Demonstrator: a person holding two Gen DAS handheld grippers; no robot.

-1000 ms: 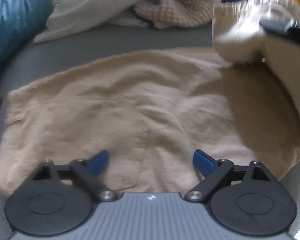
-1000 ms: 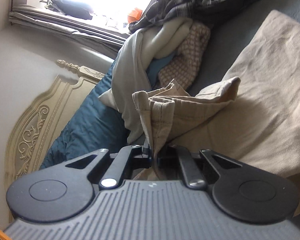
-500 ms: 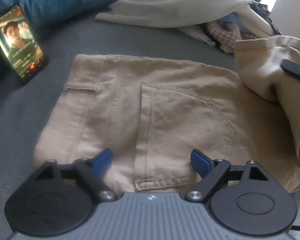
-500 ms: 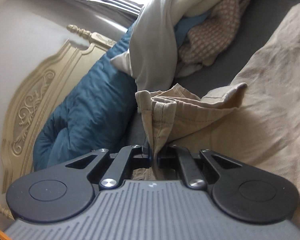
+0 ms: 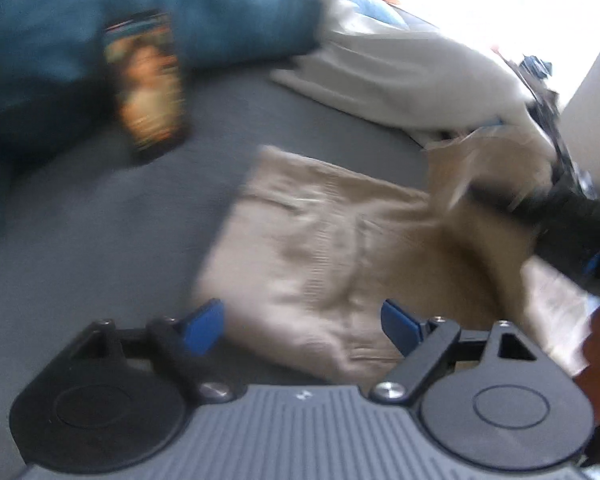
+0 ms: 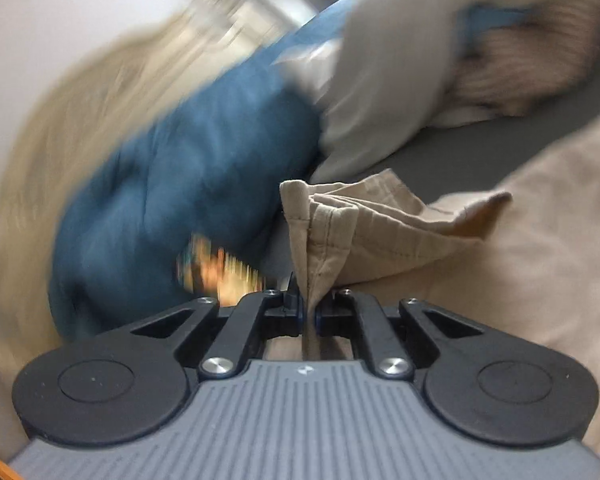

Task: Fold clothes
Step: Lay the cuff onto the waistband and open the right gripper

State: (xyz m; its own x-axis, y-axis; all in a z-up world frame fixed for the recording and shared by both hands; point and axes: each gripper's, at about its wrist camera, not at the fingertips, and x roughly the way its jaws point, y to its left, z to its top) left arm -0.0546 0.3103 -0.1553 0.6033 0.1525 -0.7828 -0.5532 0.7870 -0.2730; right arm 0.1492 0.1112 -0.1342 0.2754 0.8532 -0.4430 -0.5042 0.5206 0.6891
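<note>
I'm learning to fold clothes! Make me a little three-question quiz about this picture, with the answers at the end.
1. True or false: the right gripper has a bunched edge of the tan trousers between its jaws.
2. What leans against the blue bedding? A) a phone B) a shoe C) a book
3. Fill in: the left gripper has its jaws spread wide and holds ____.

Key
1. True. The fold of the trousers sits between the jaws, which are just beginning to open.
2. A. The phone has its screen lit and stands on the grey sheet.
3. Nothing. The trousers lie below it, ungripped.
</note>
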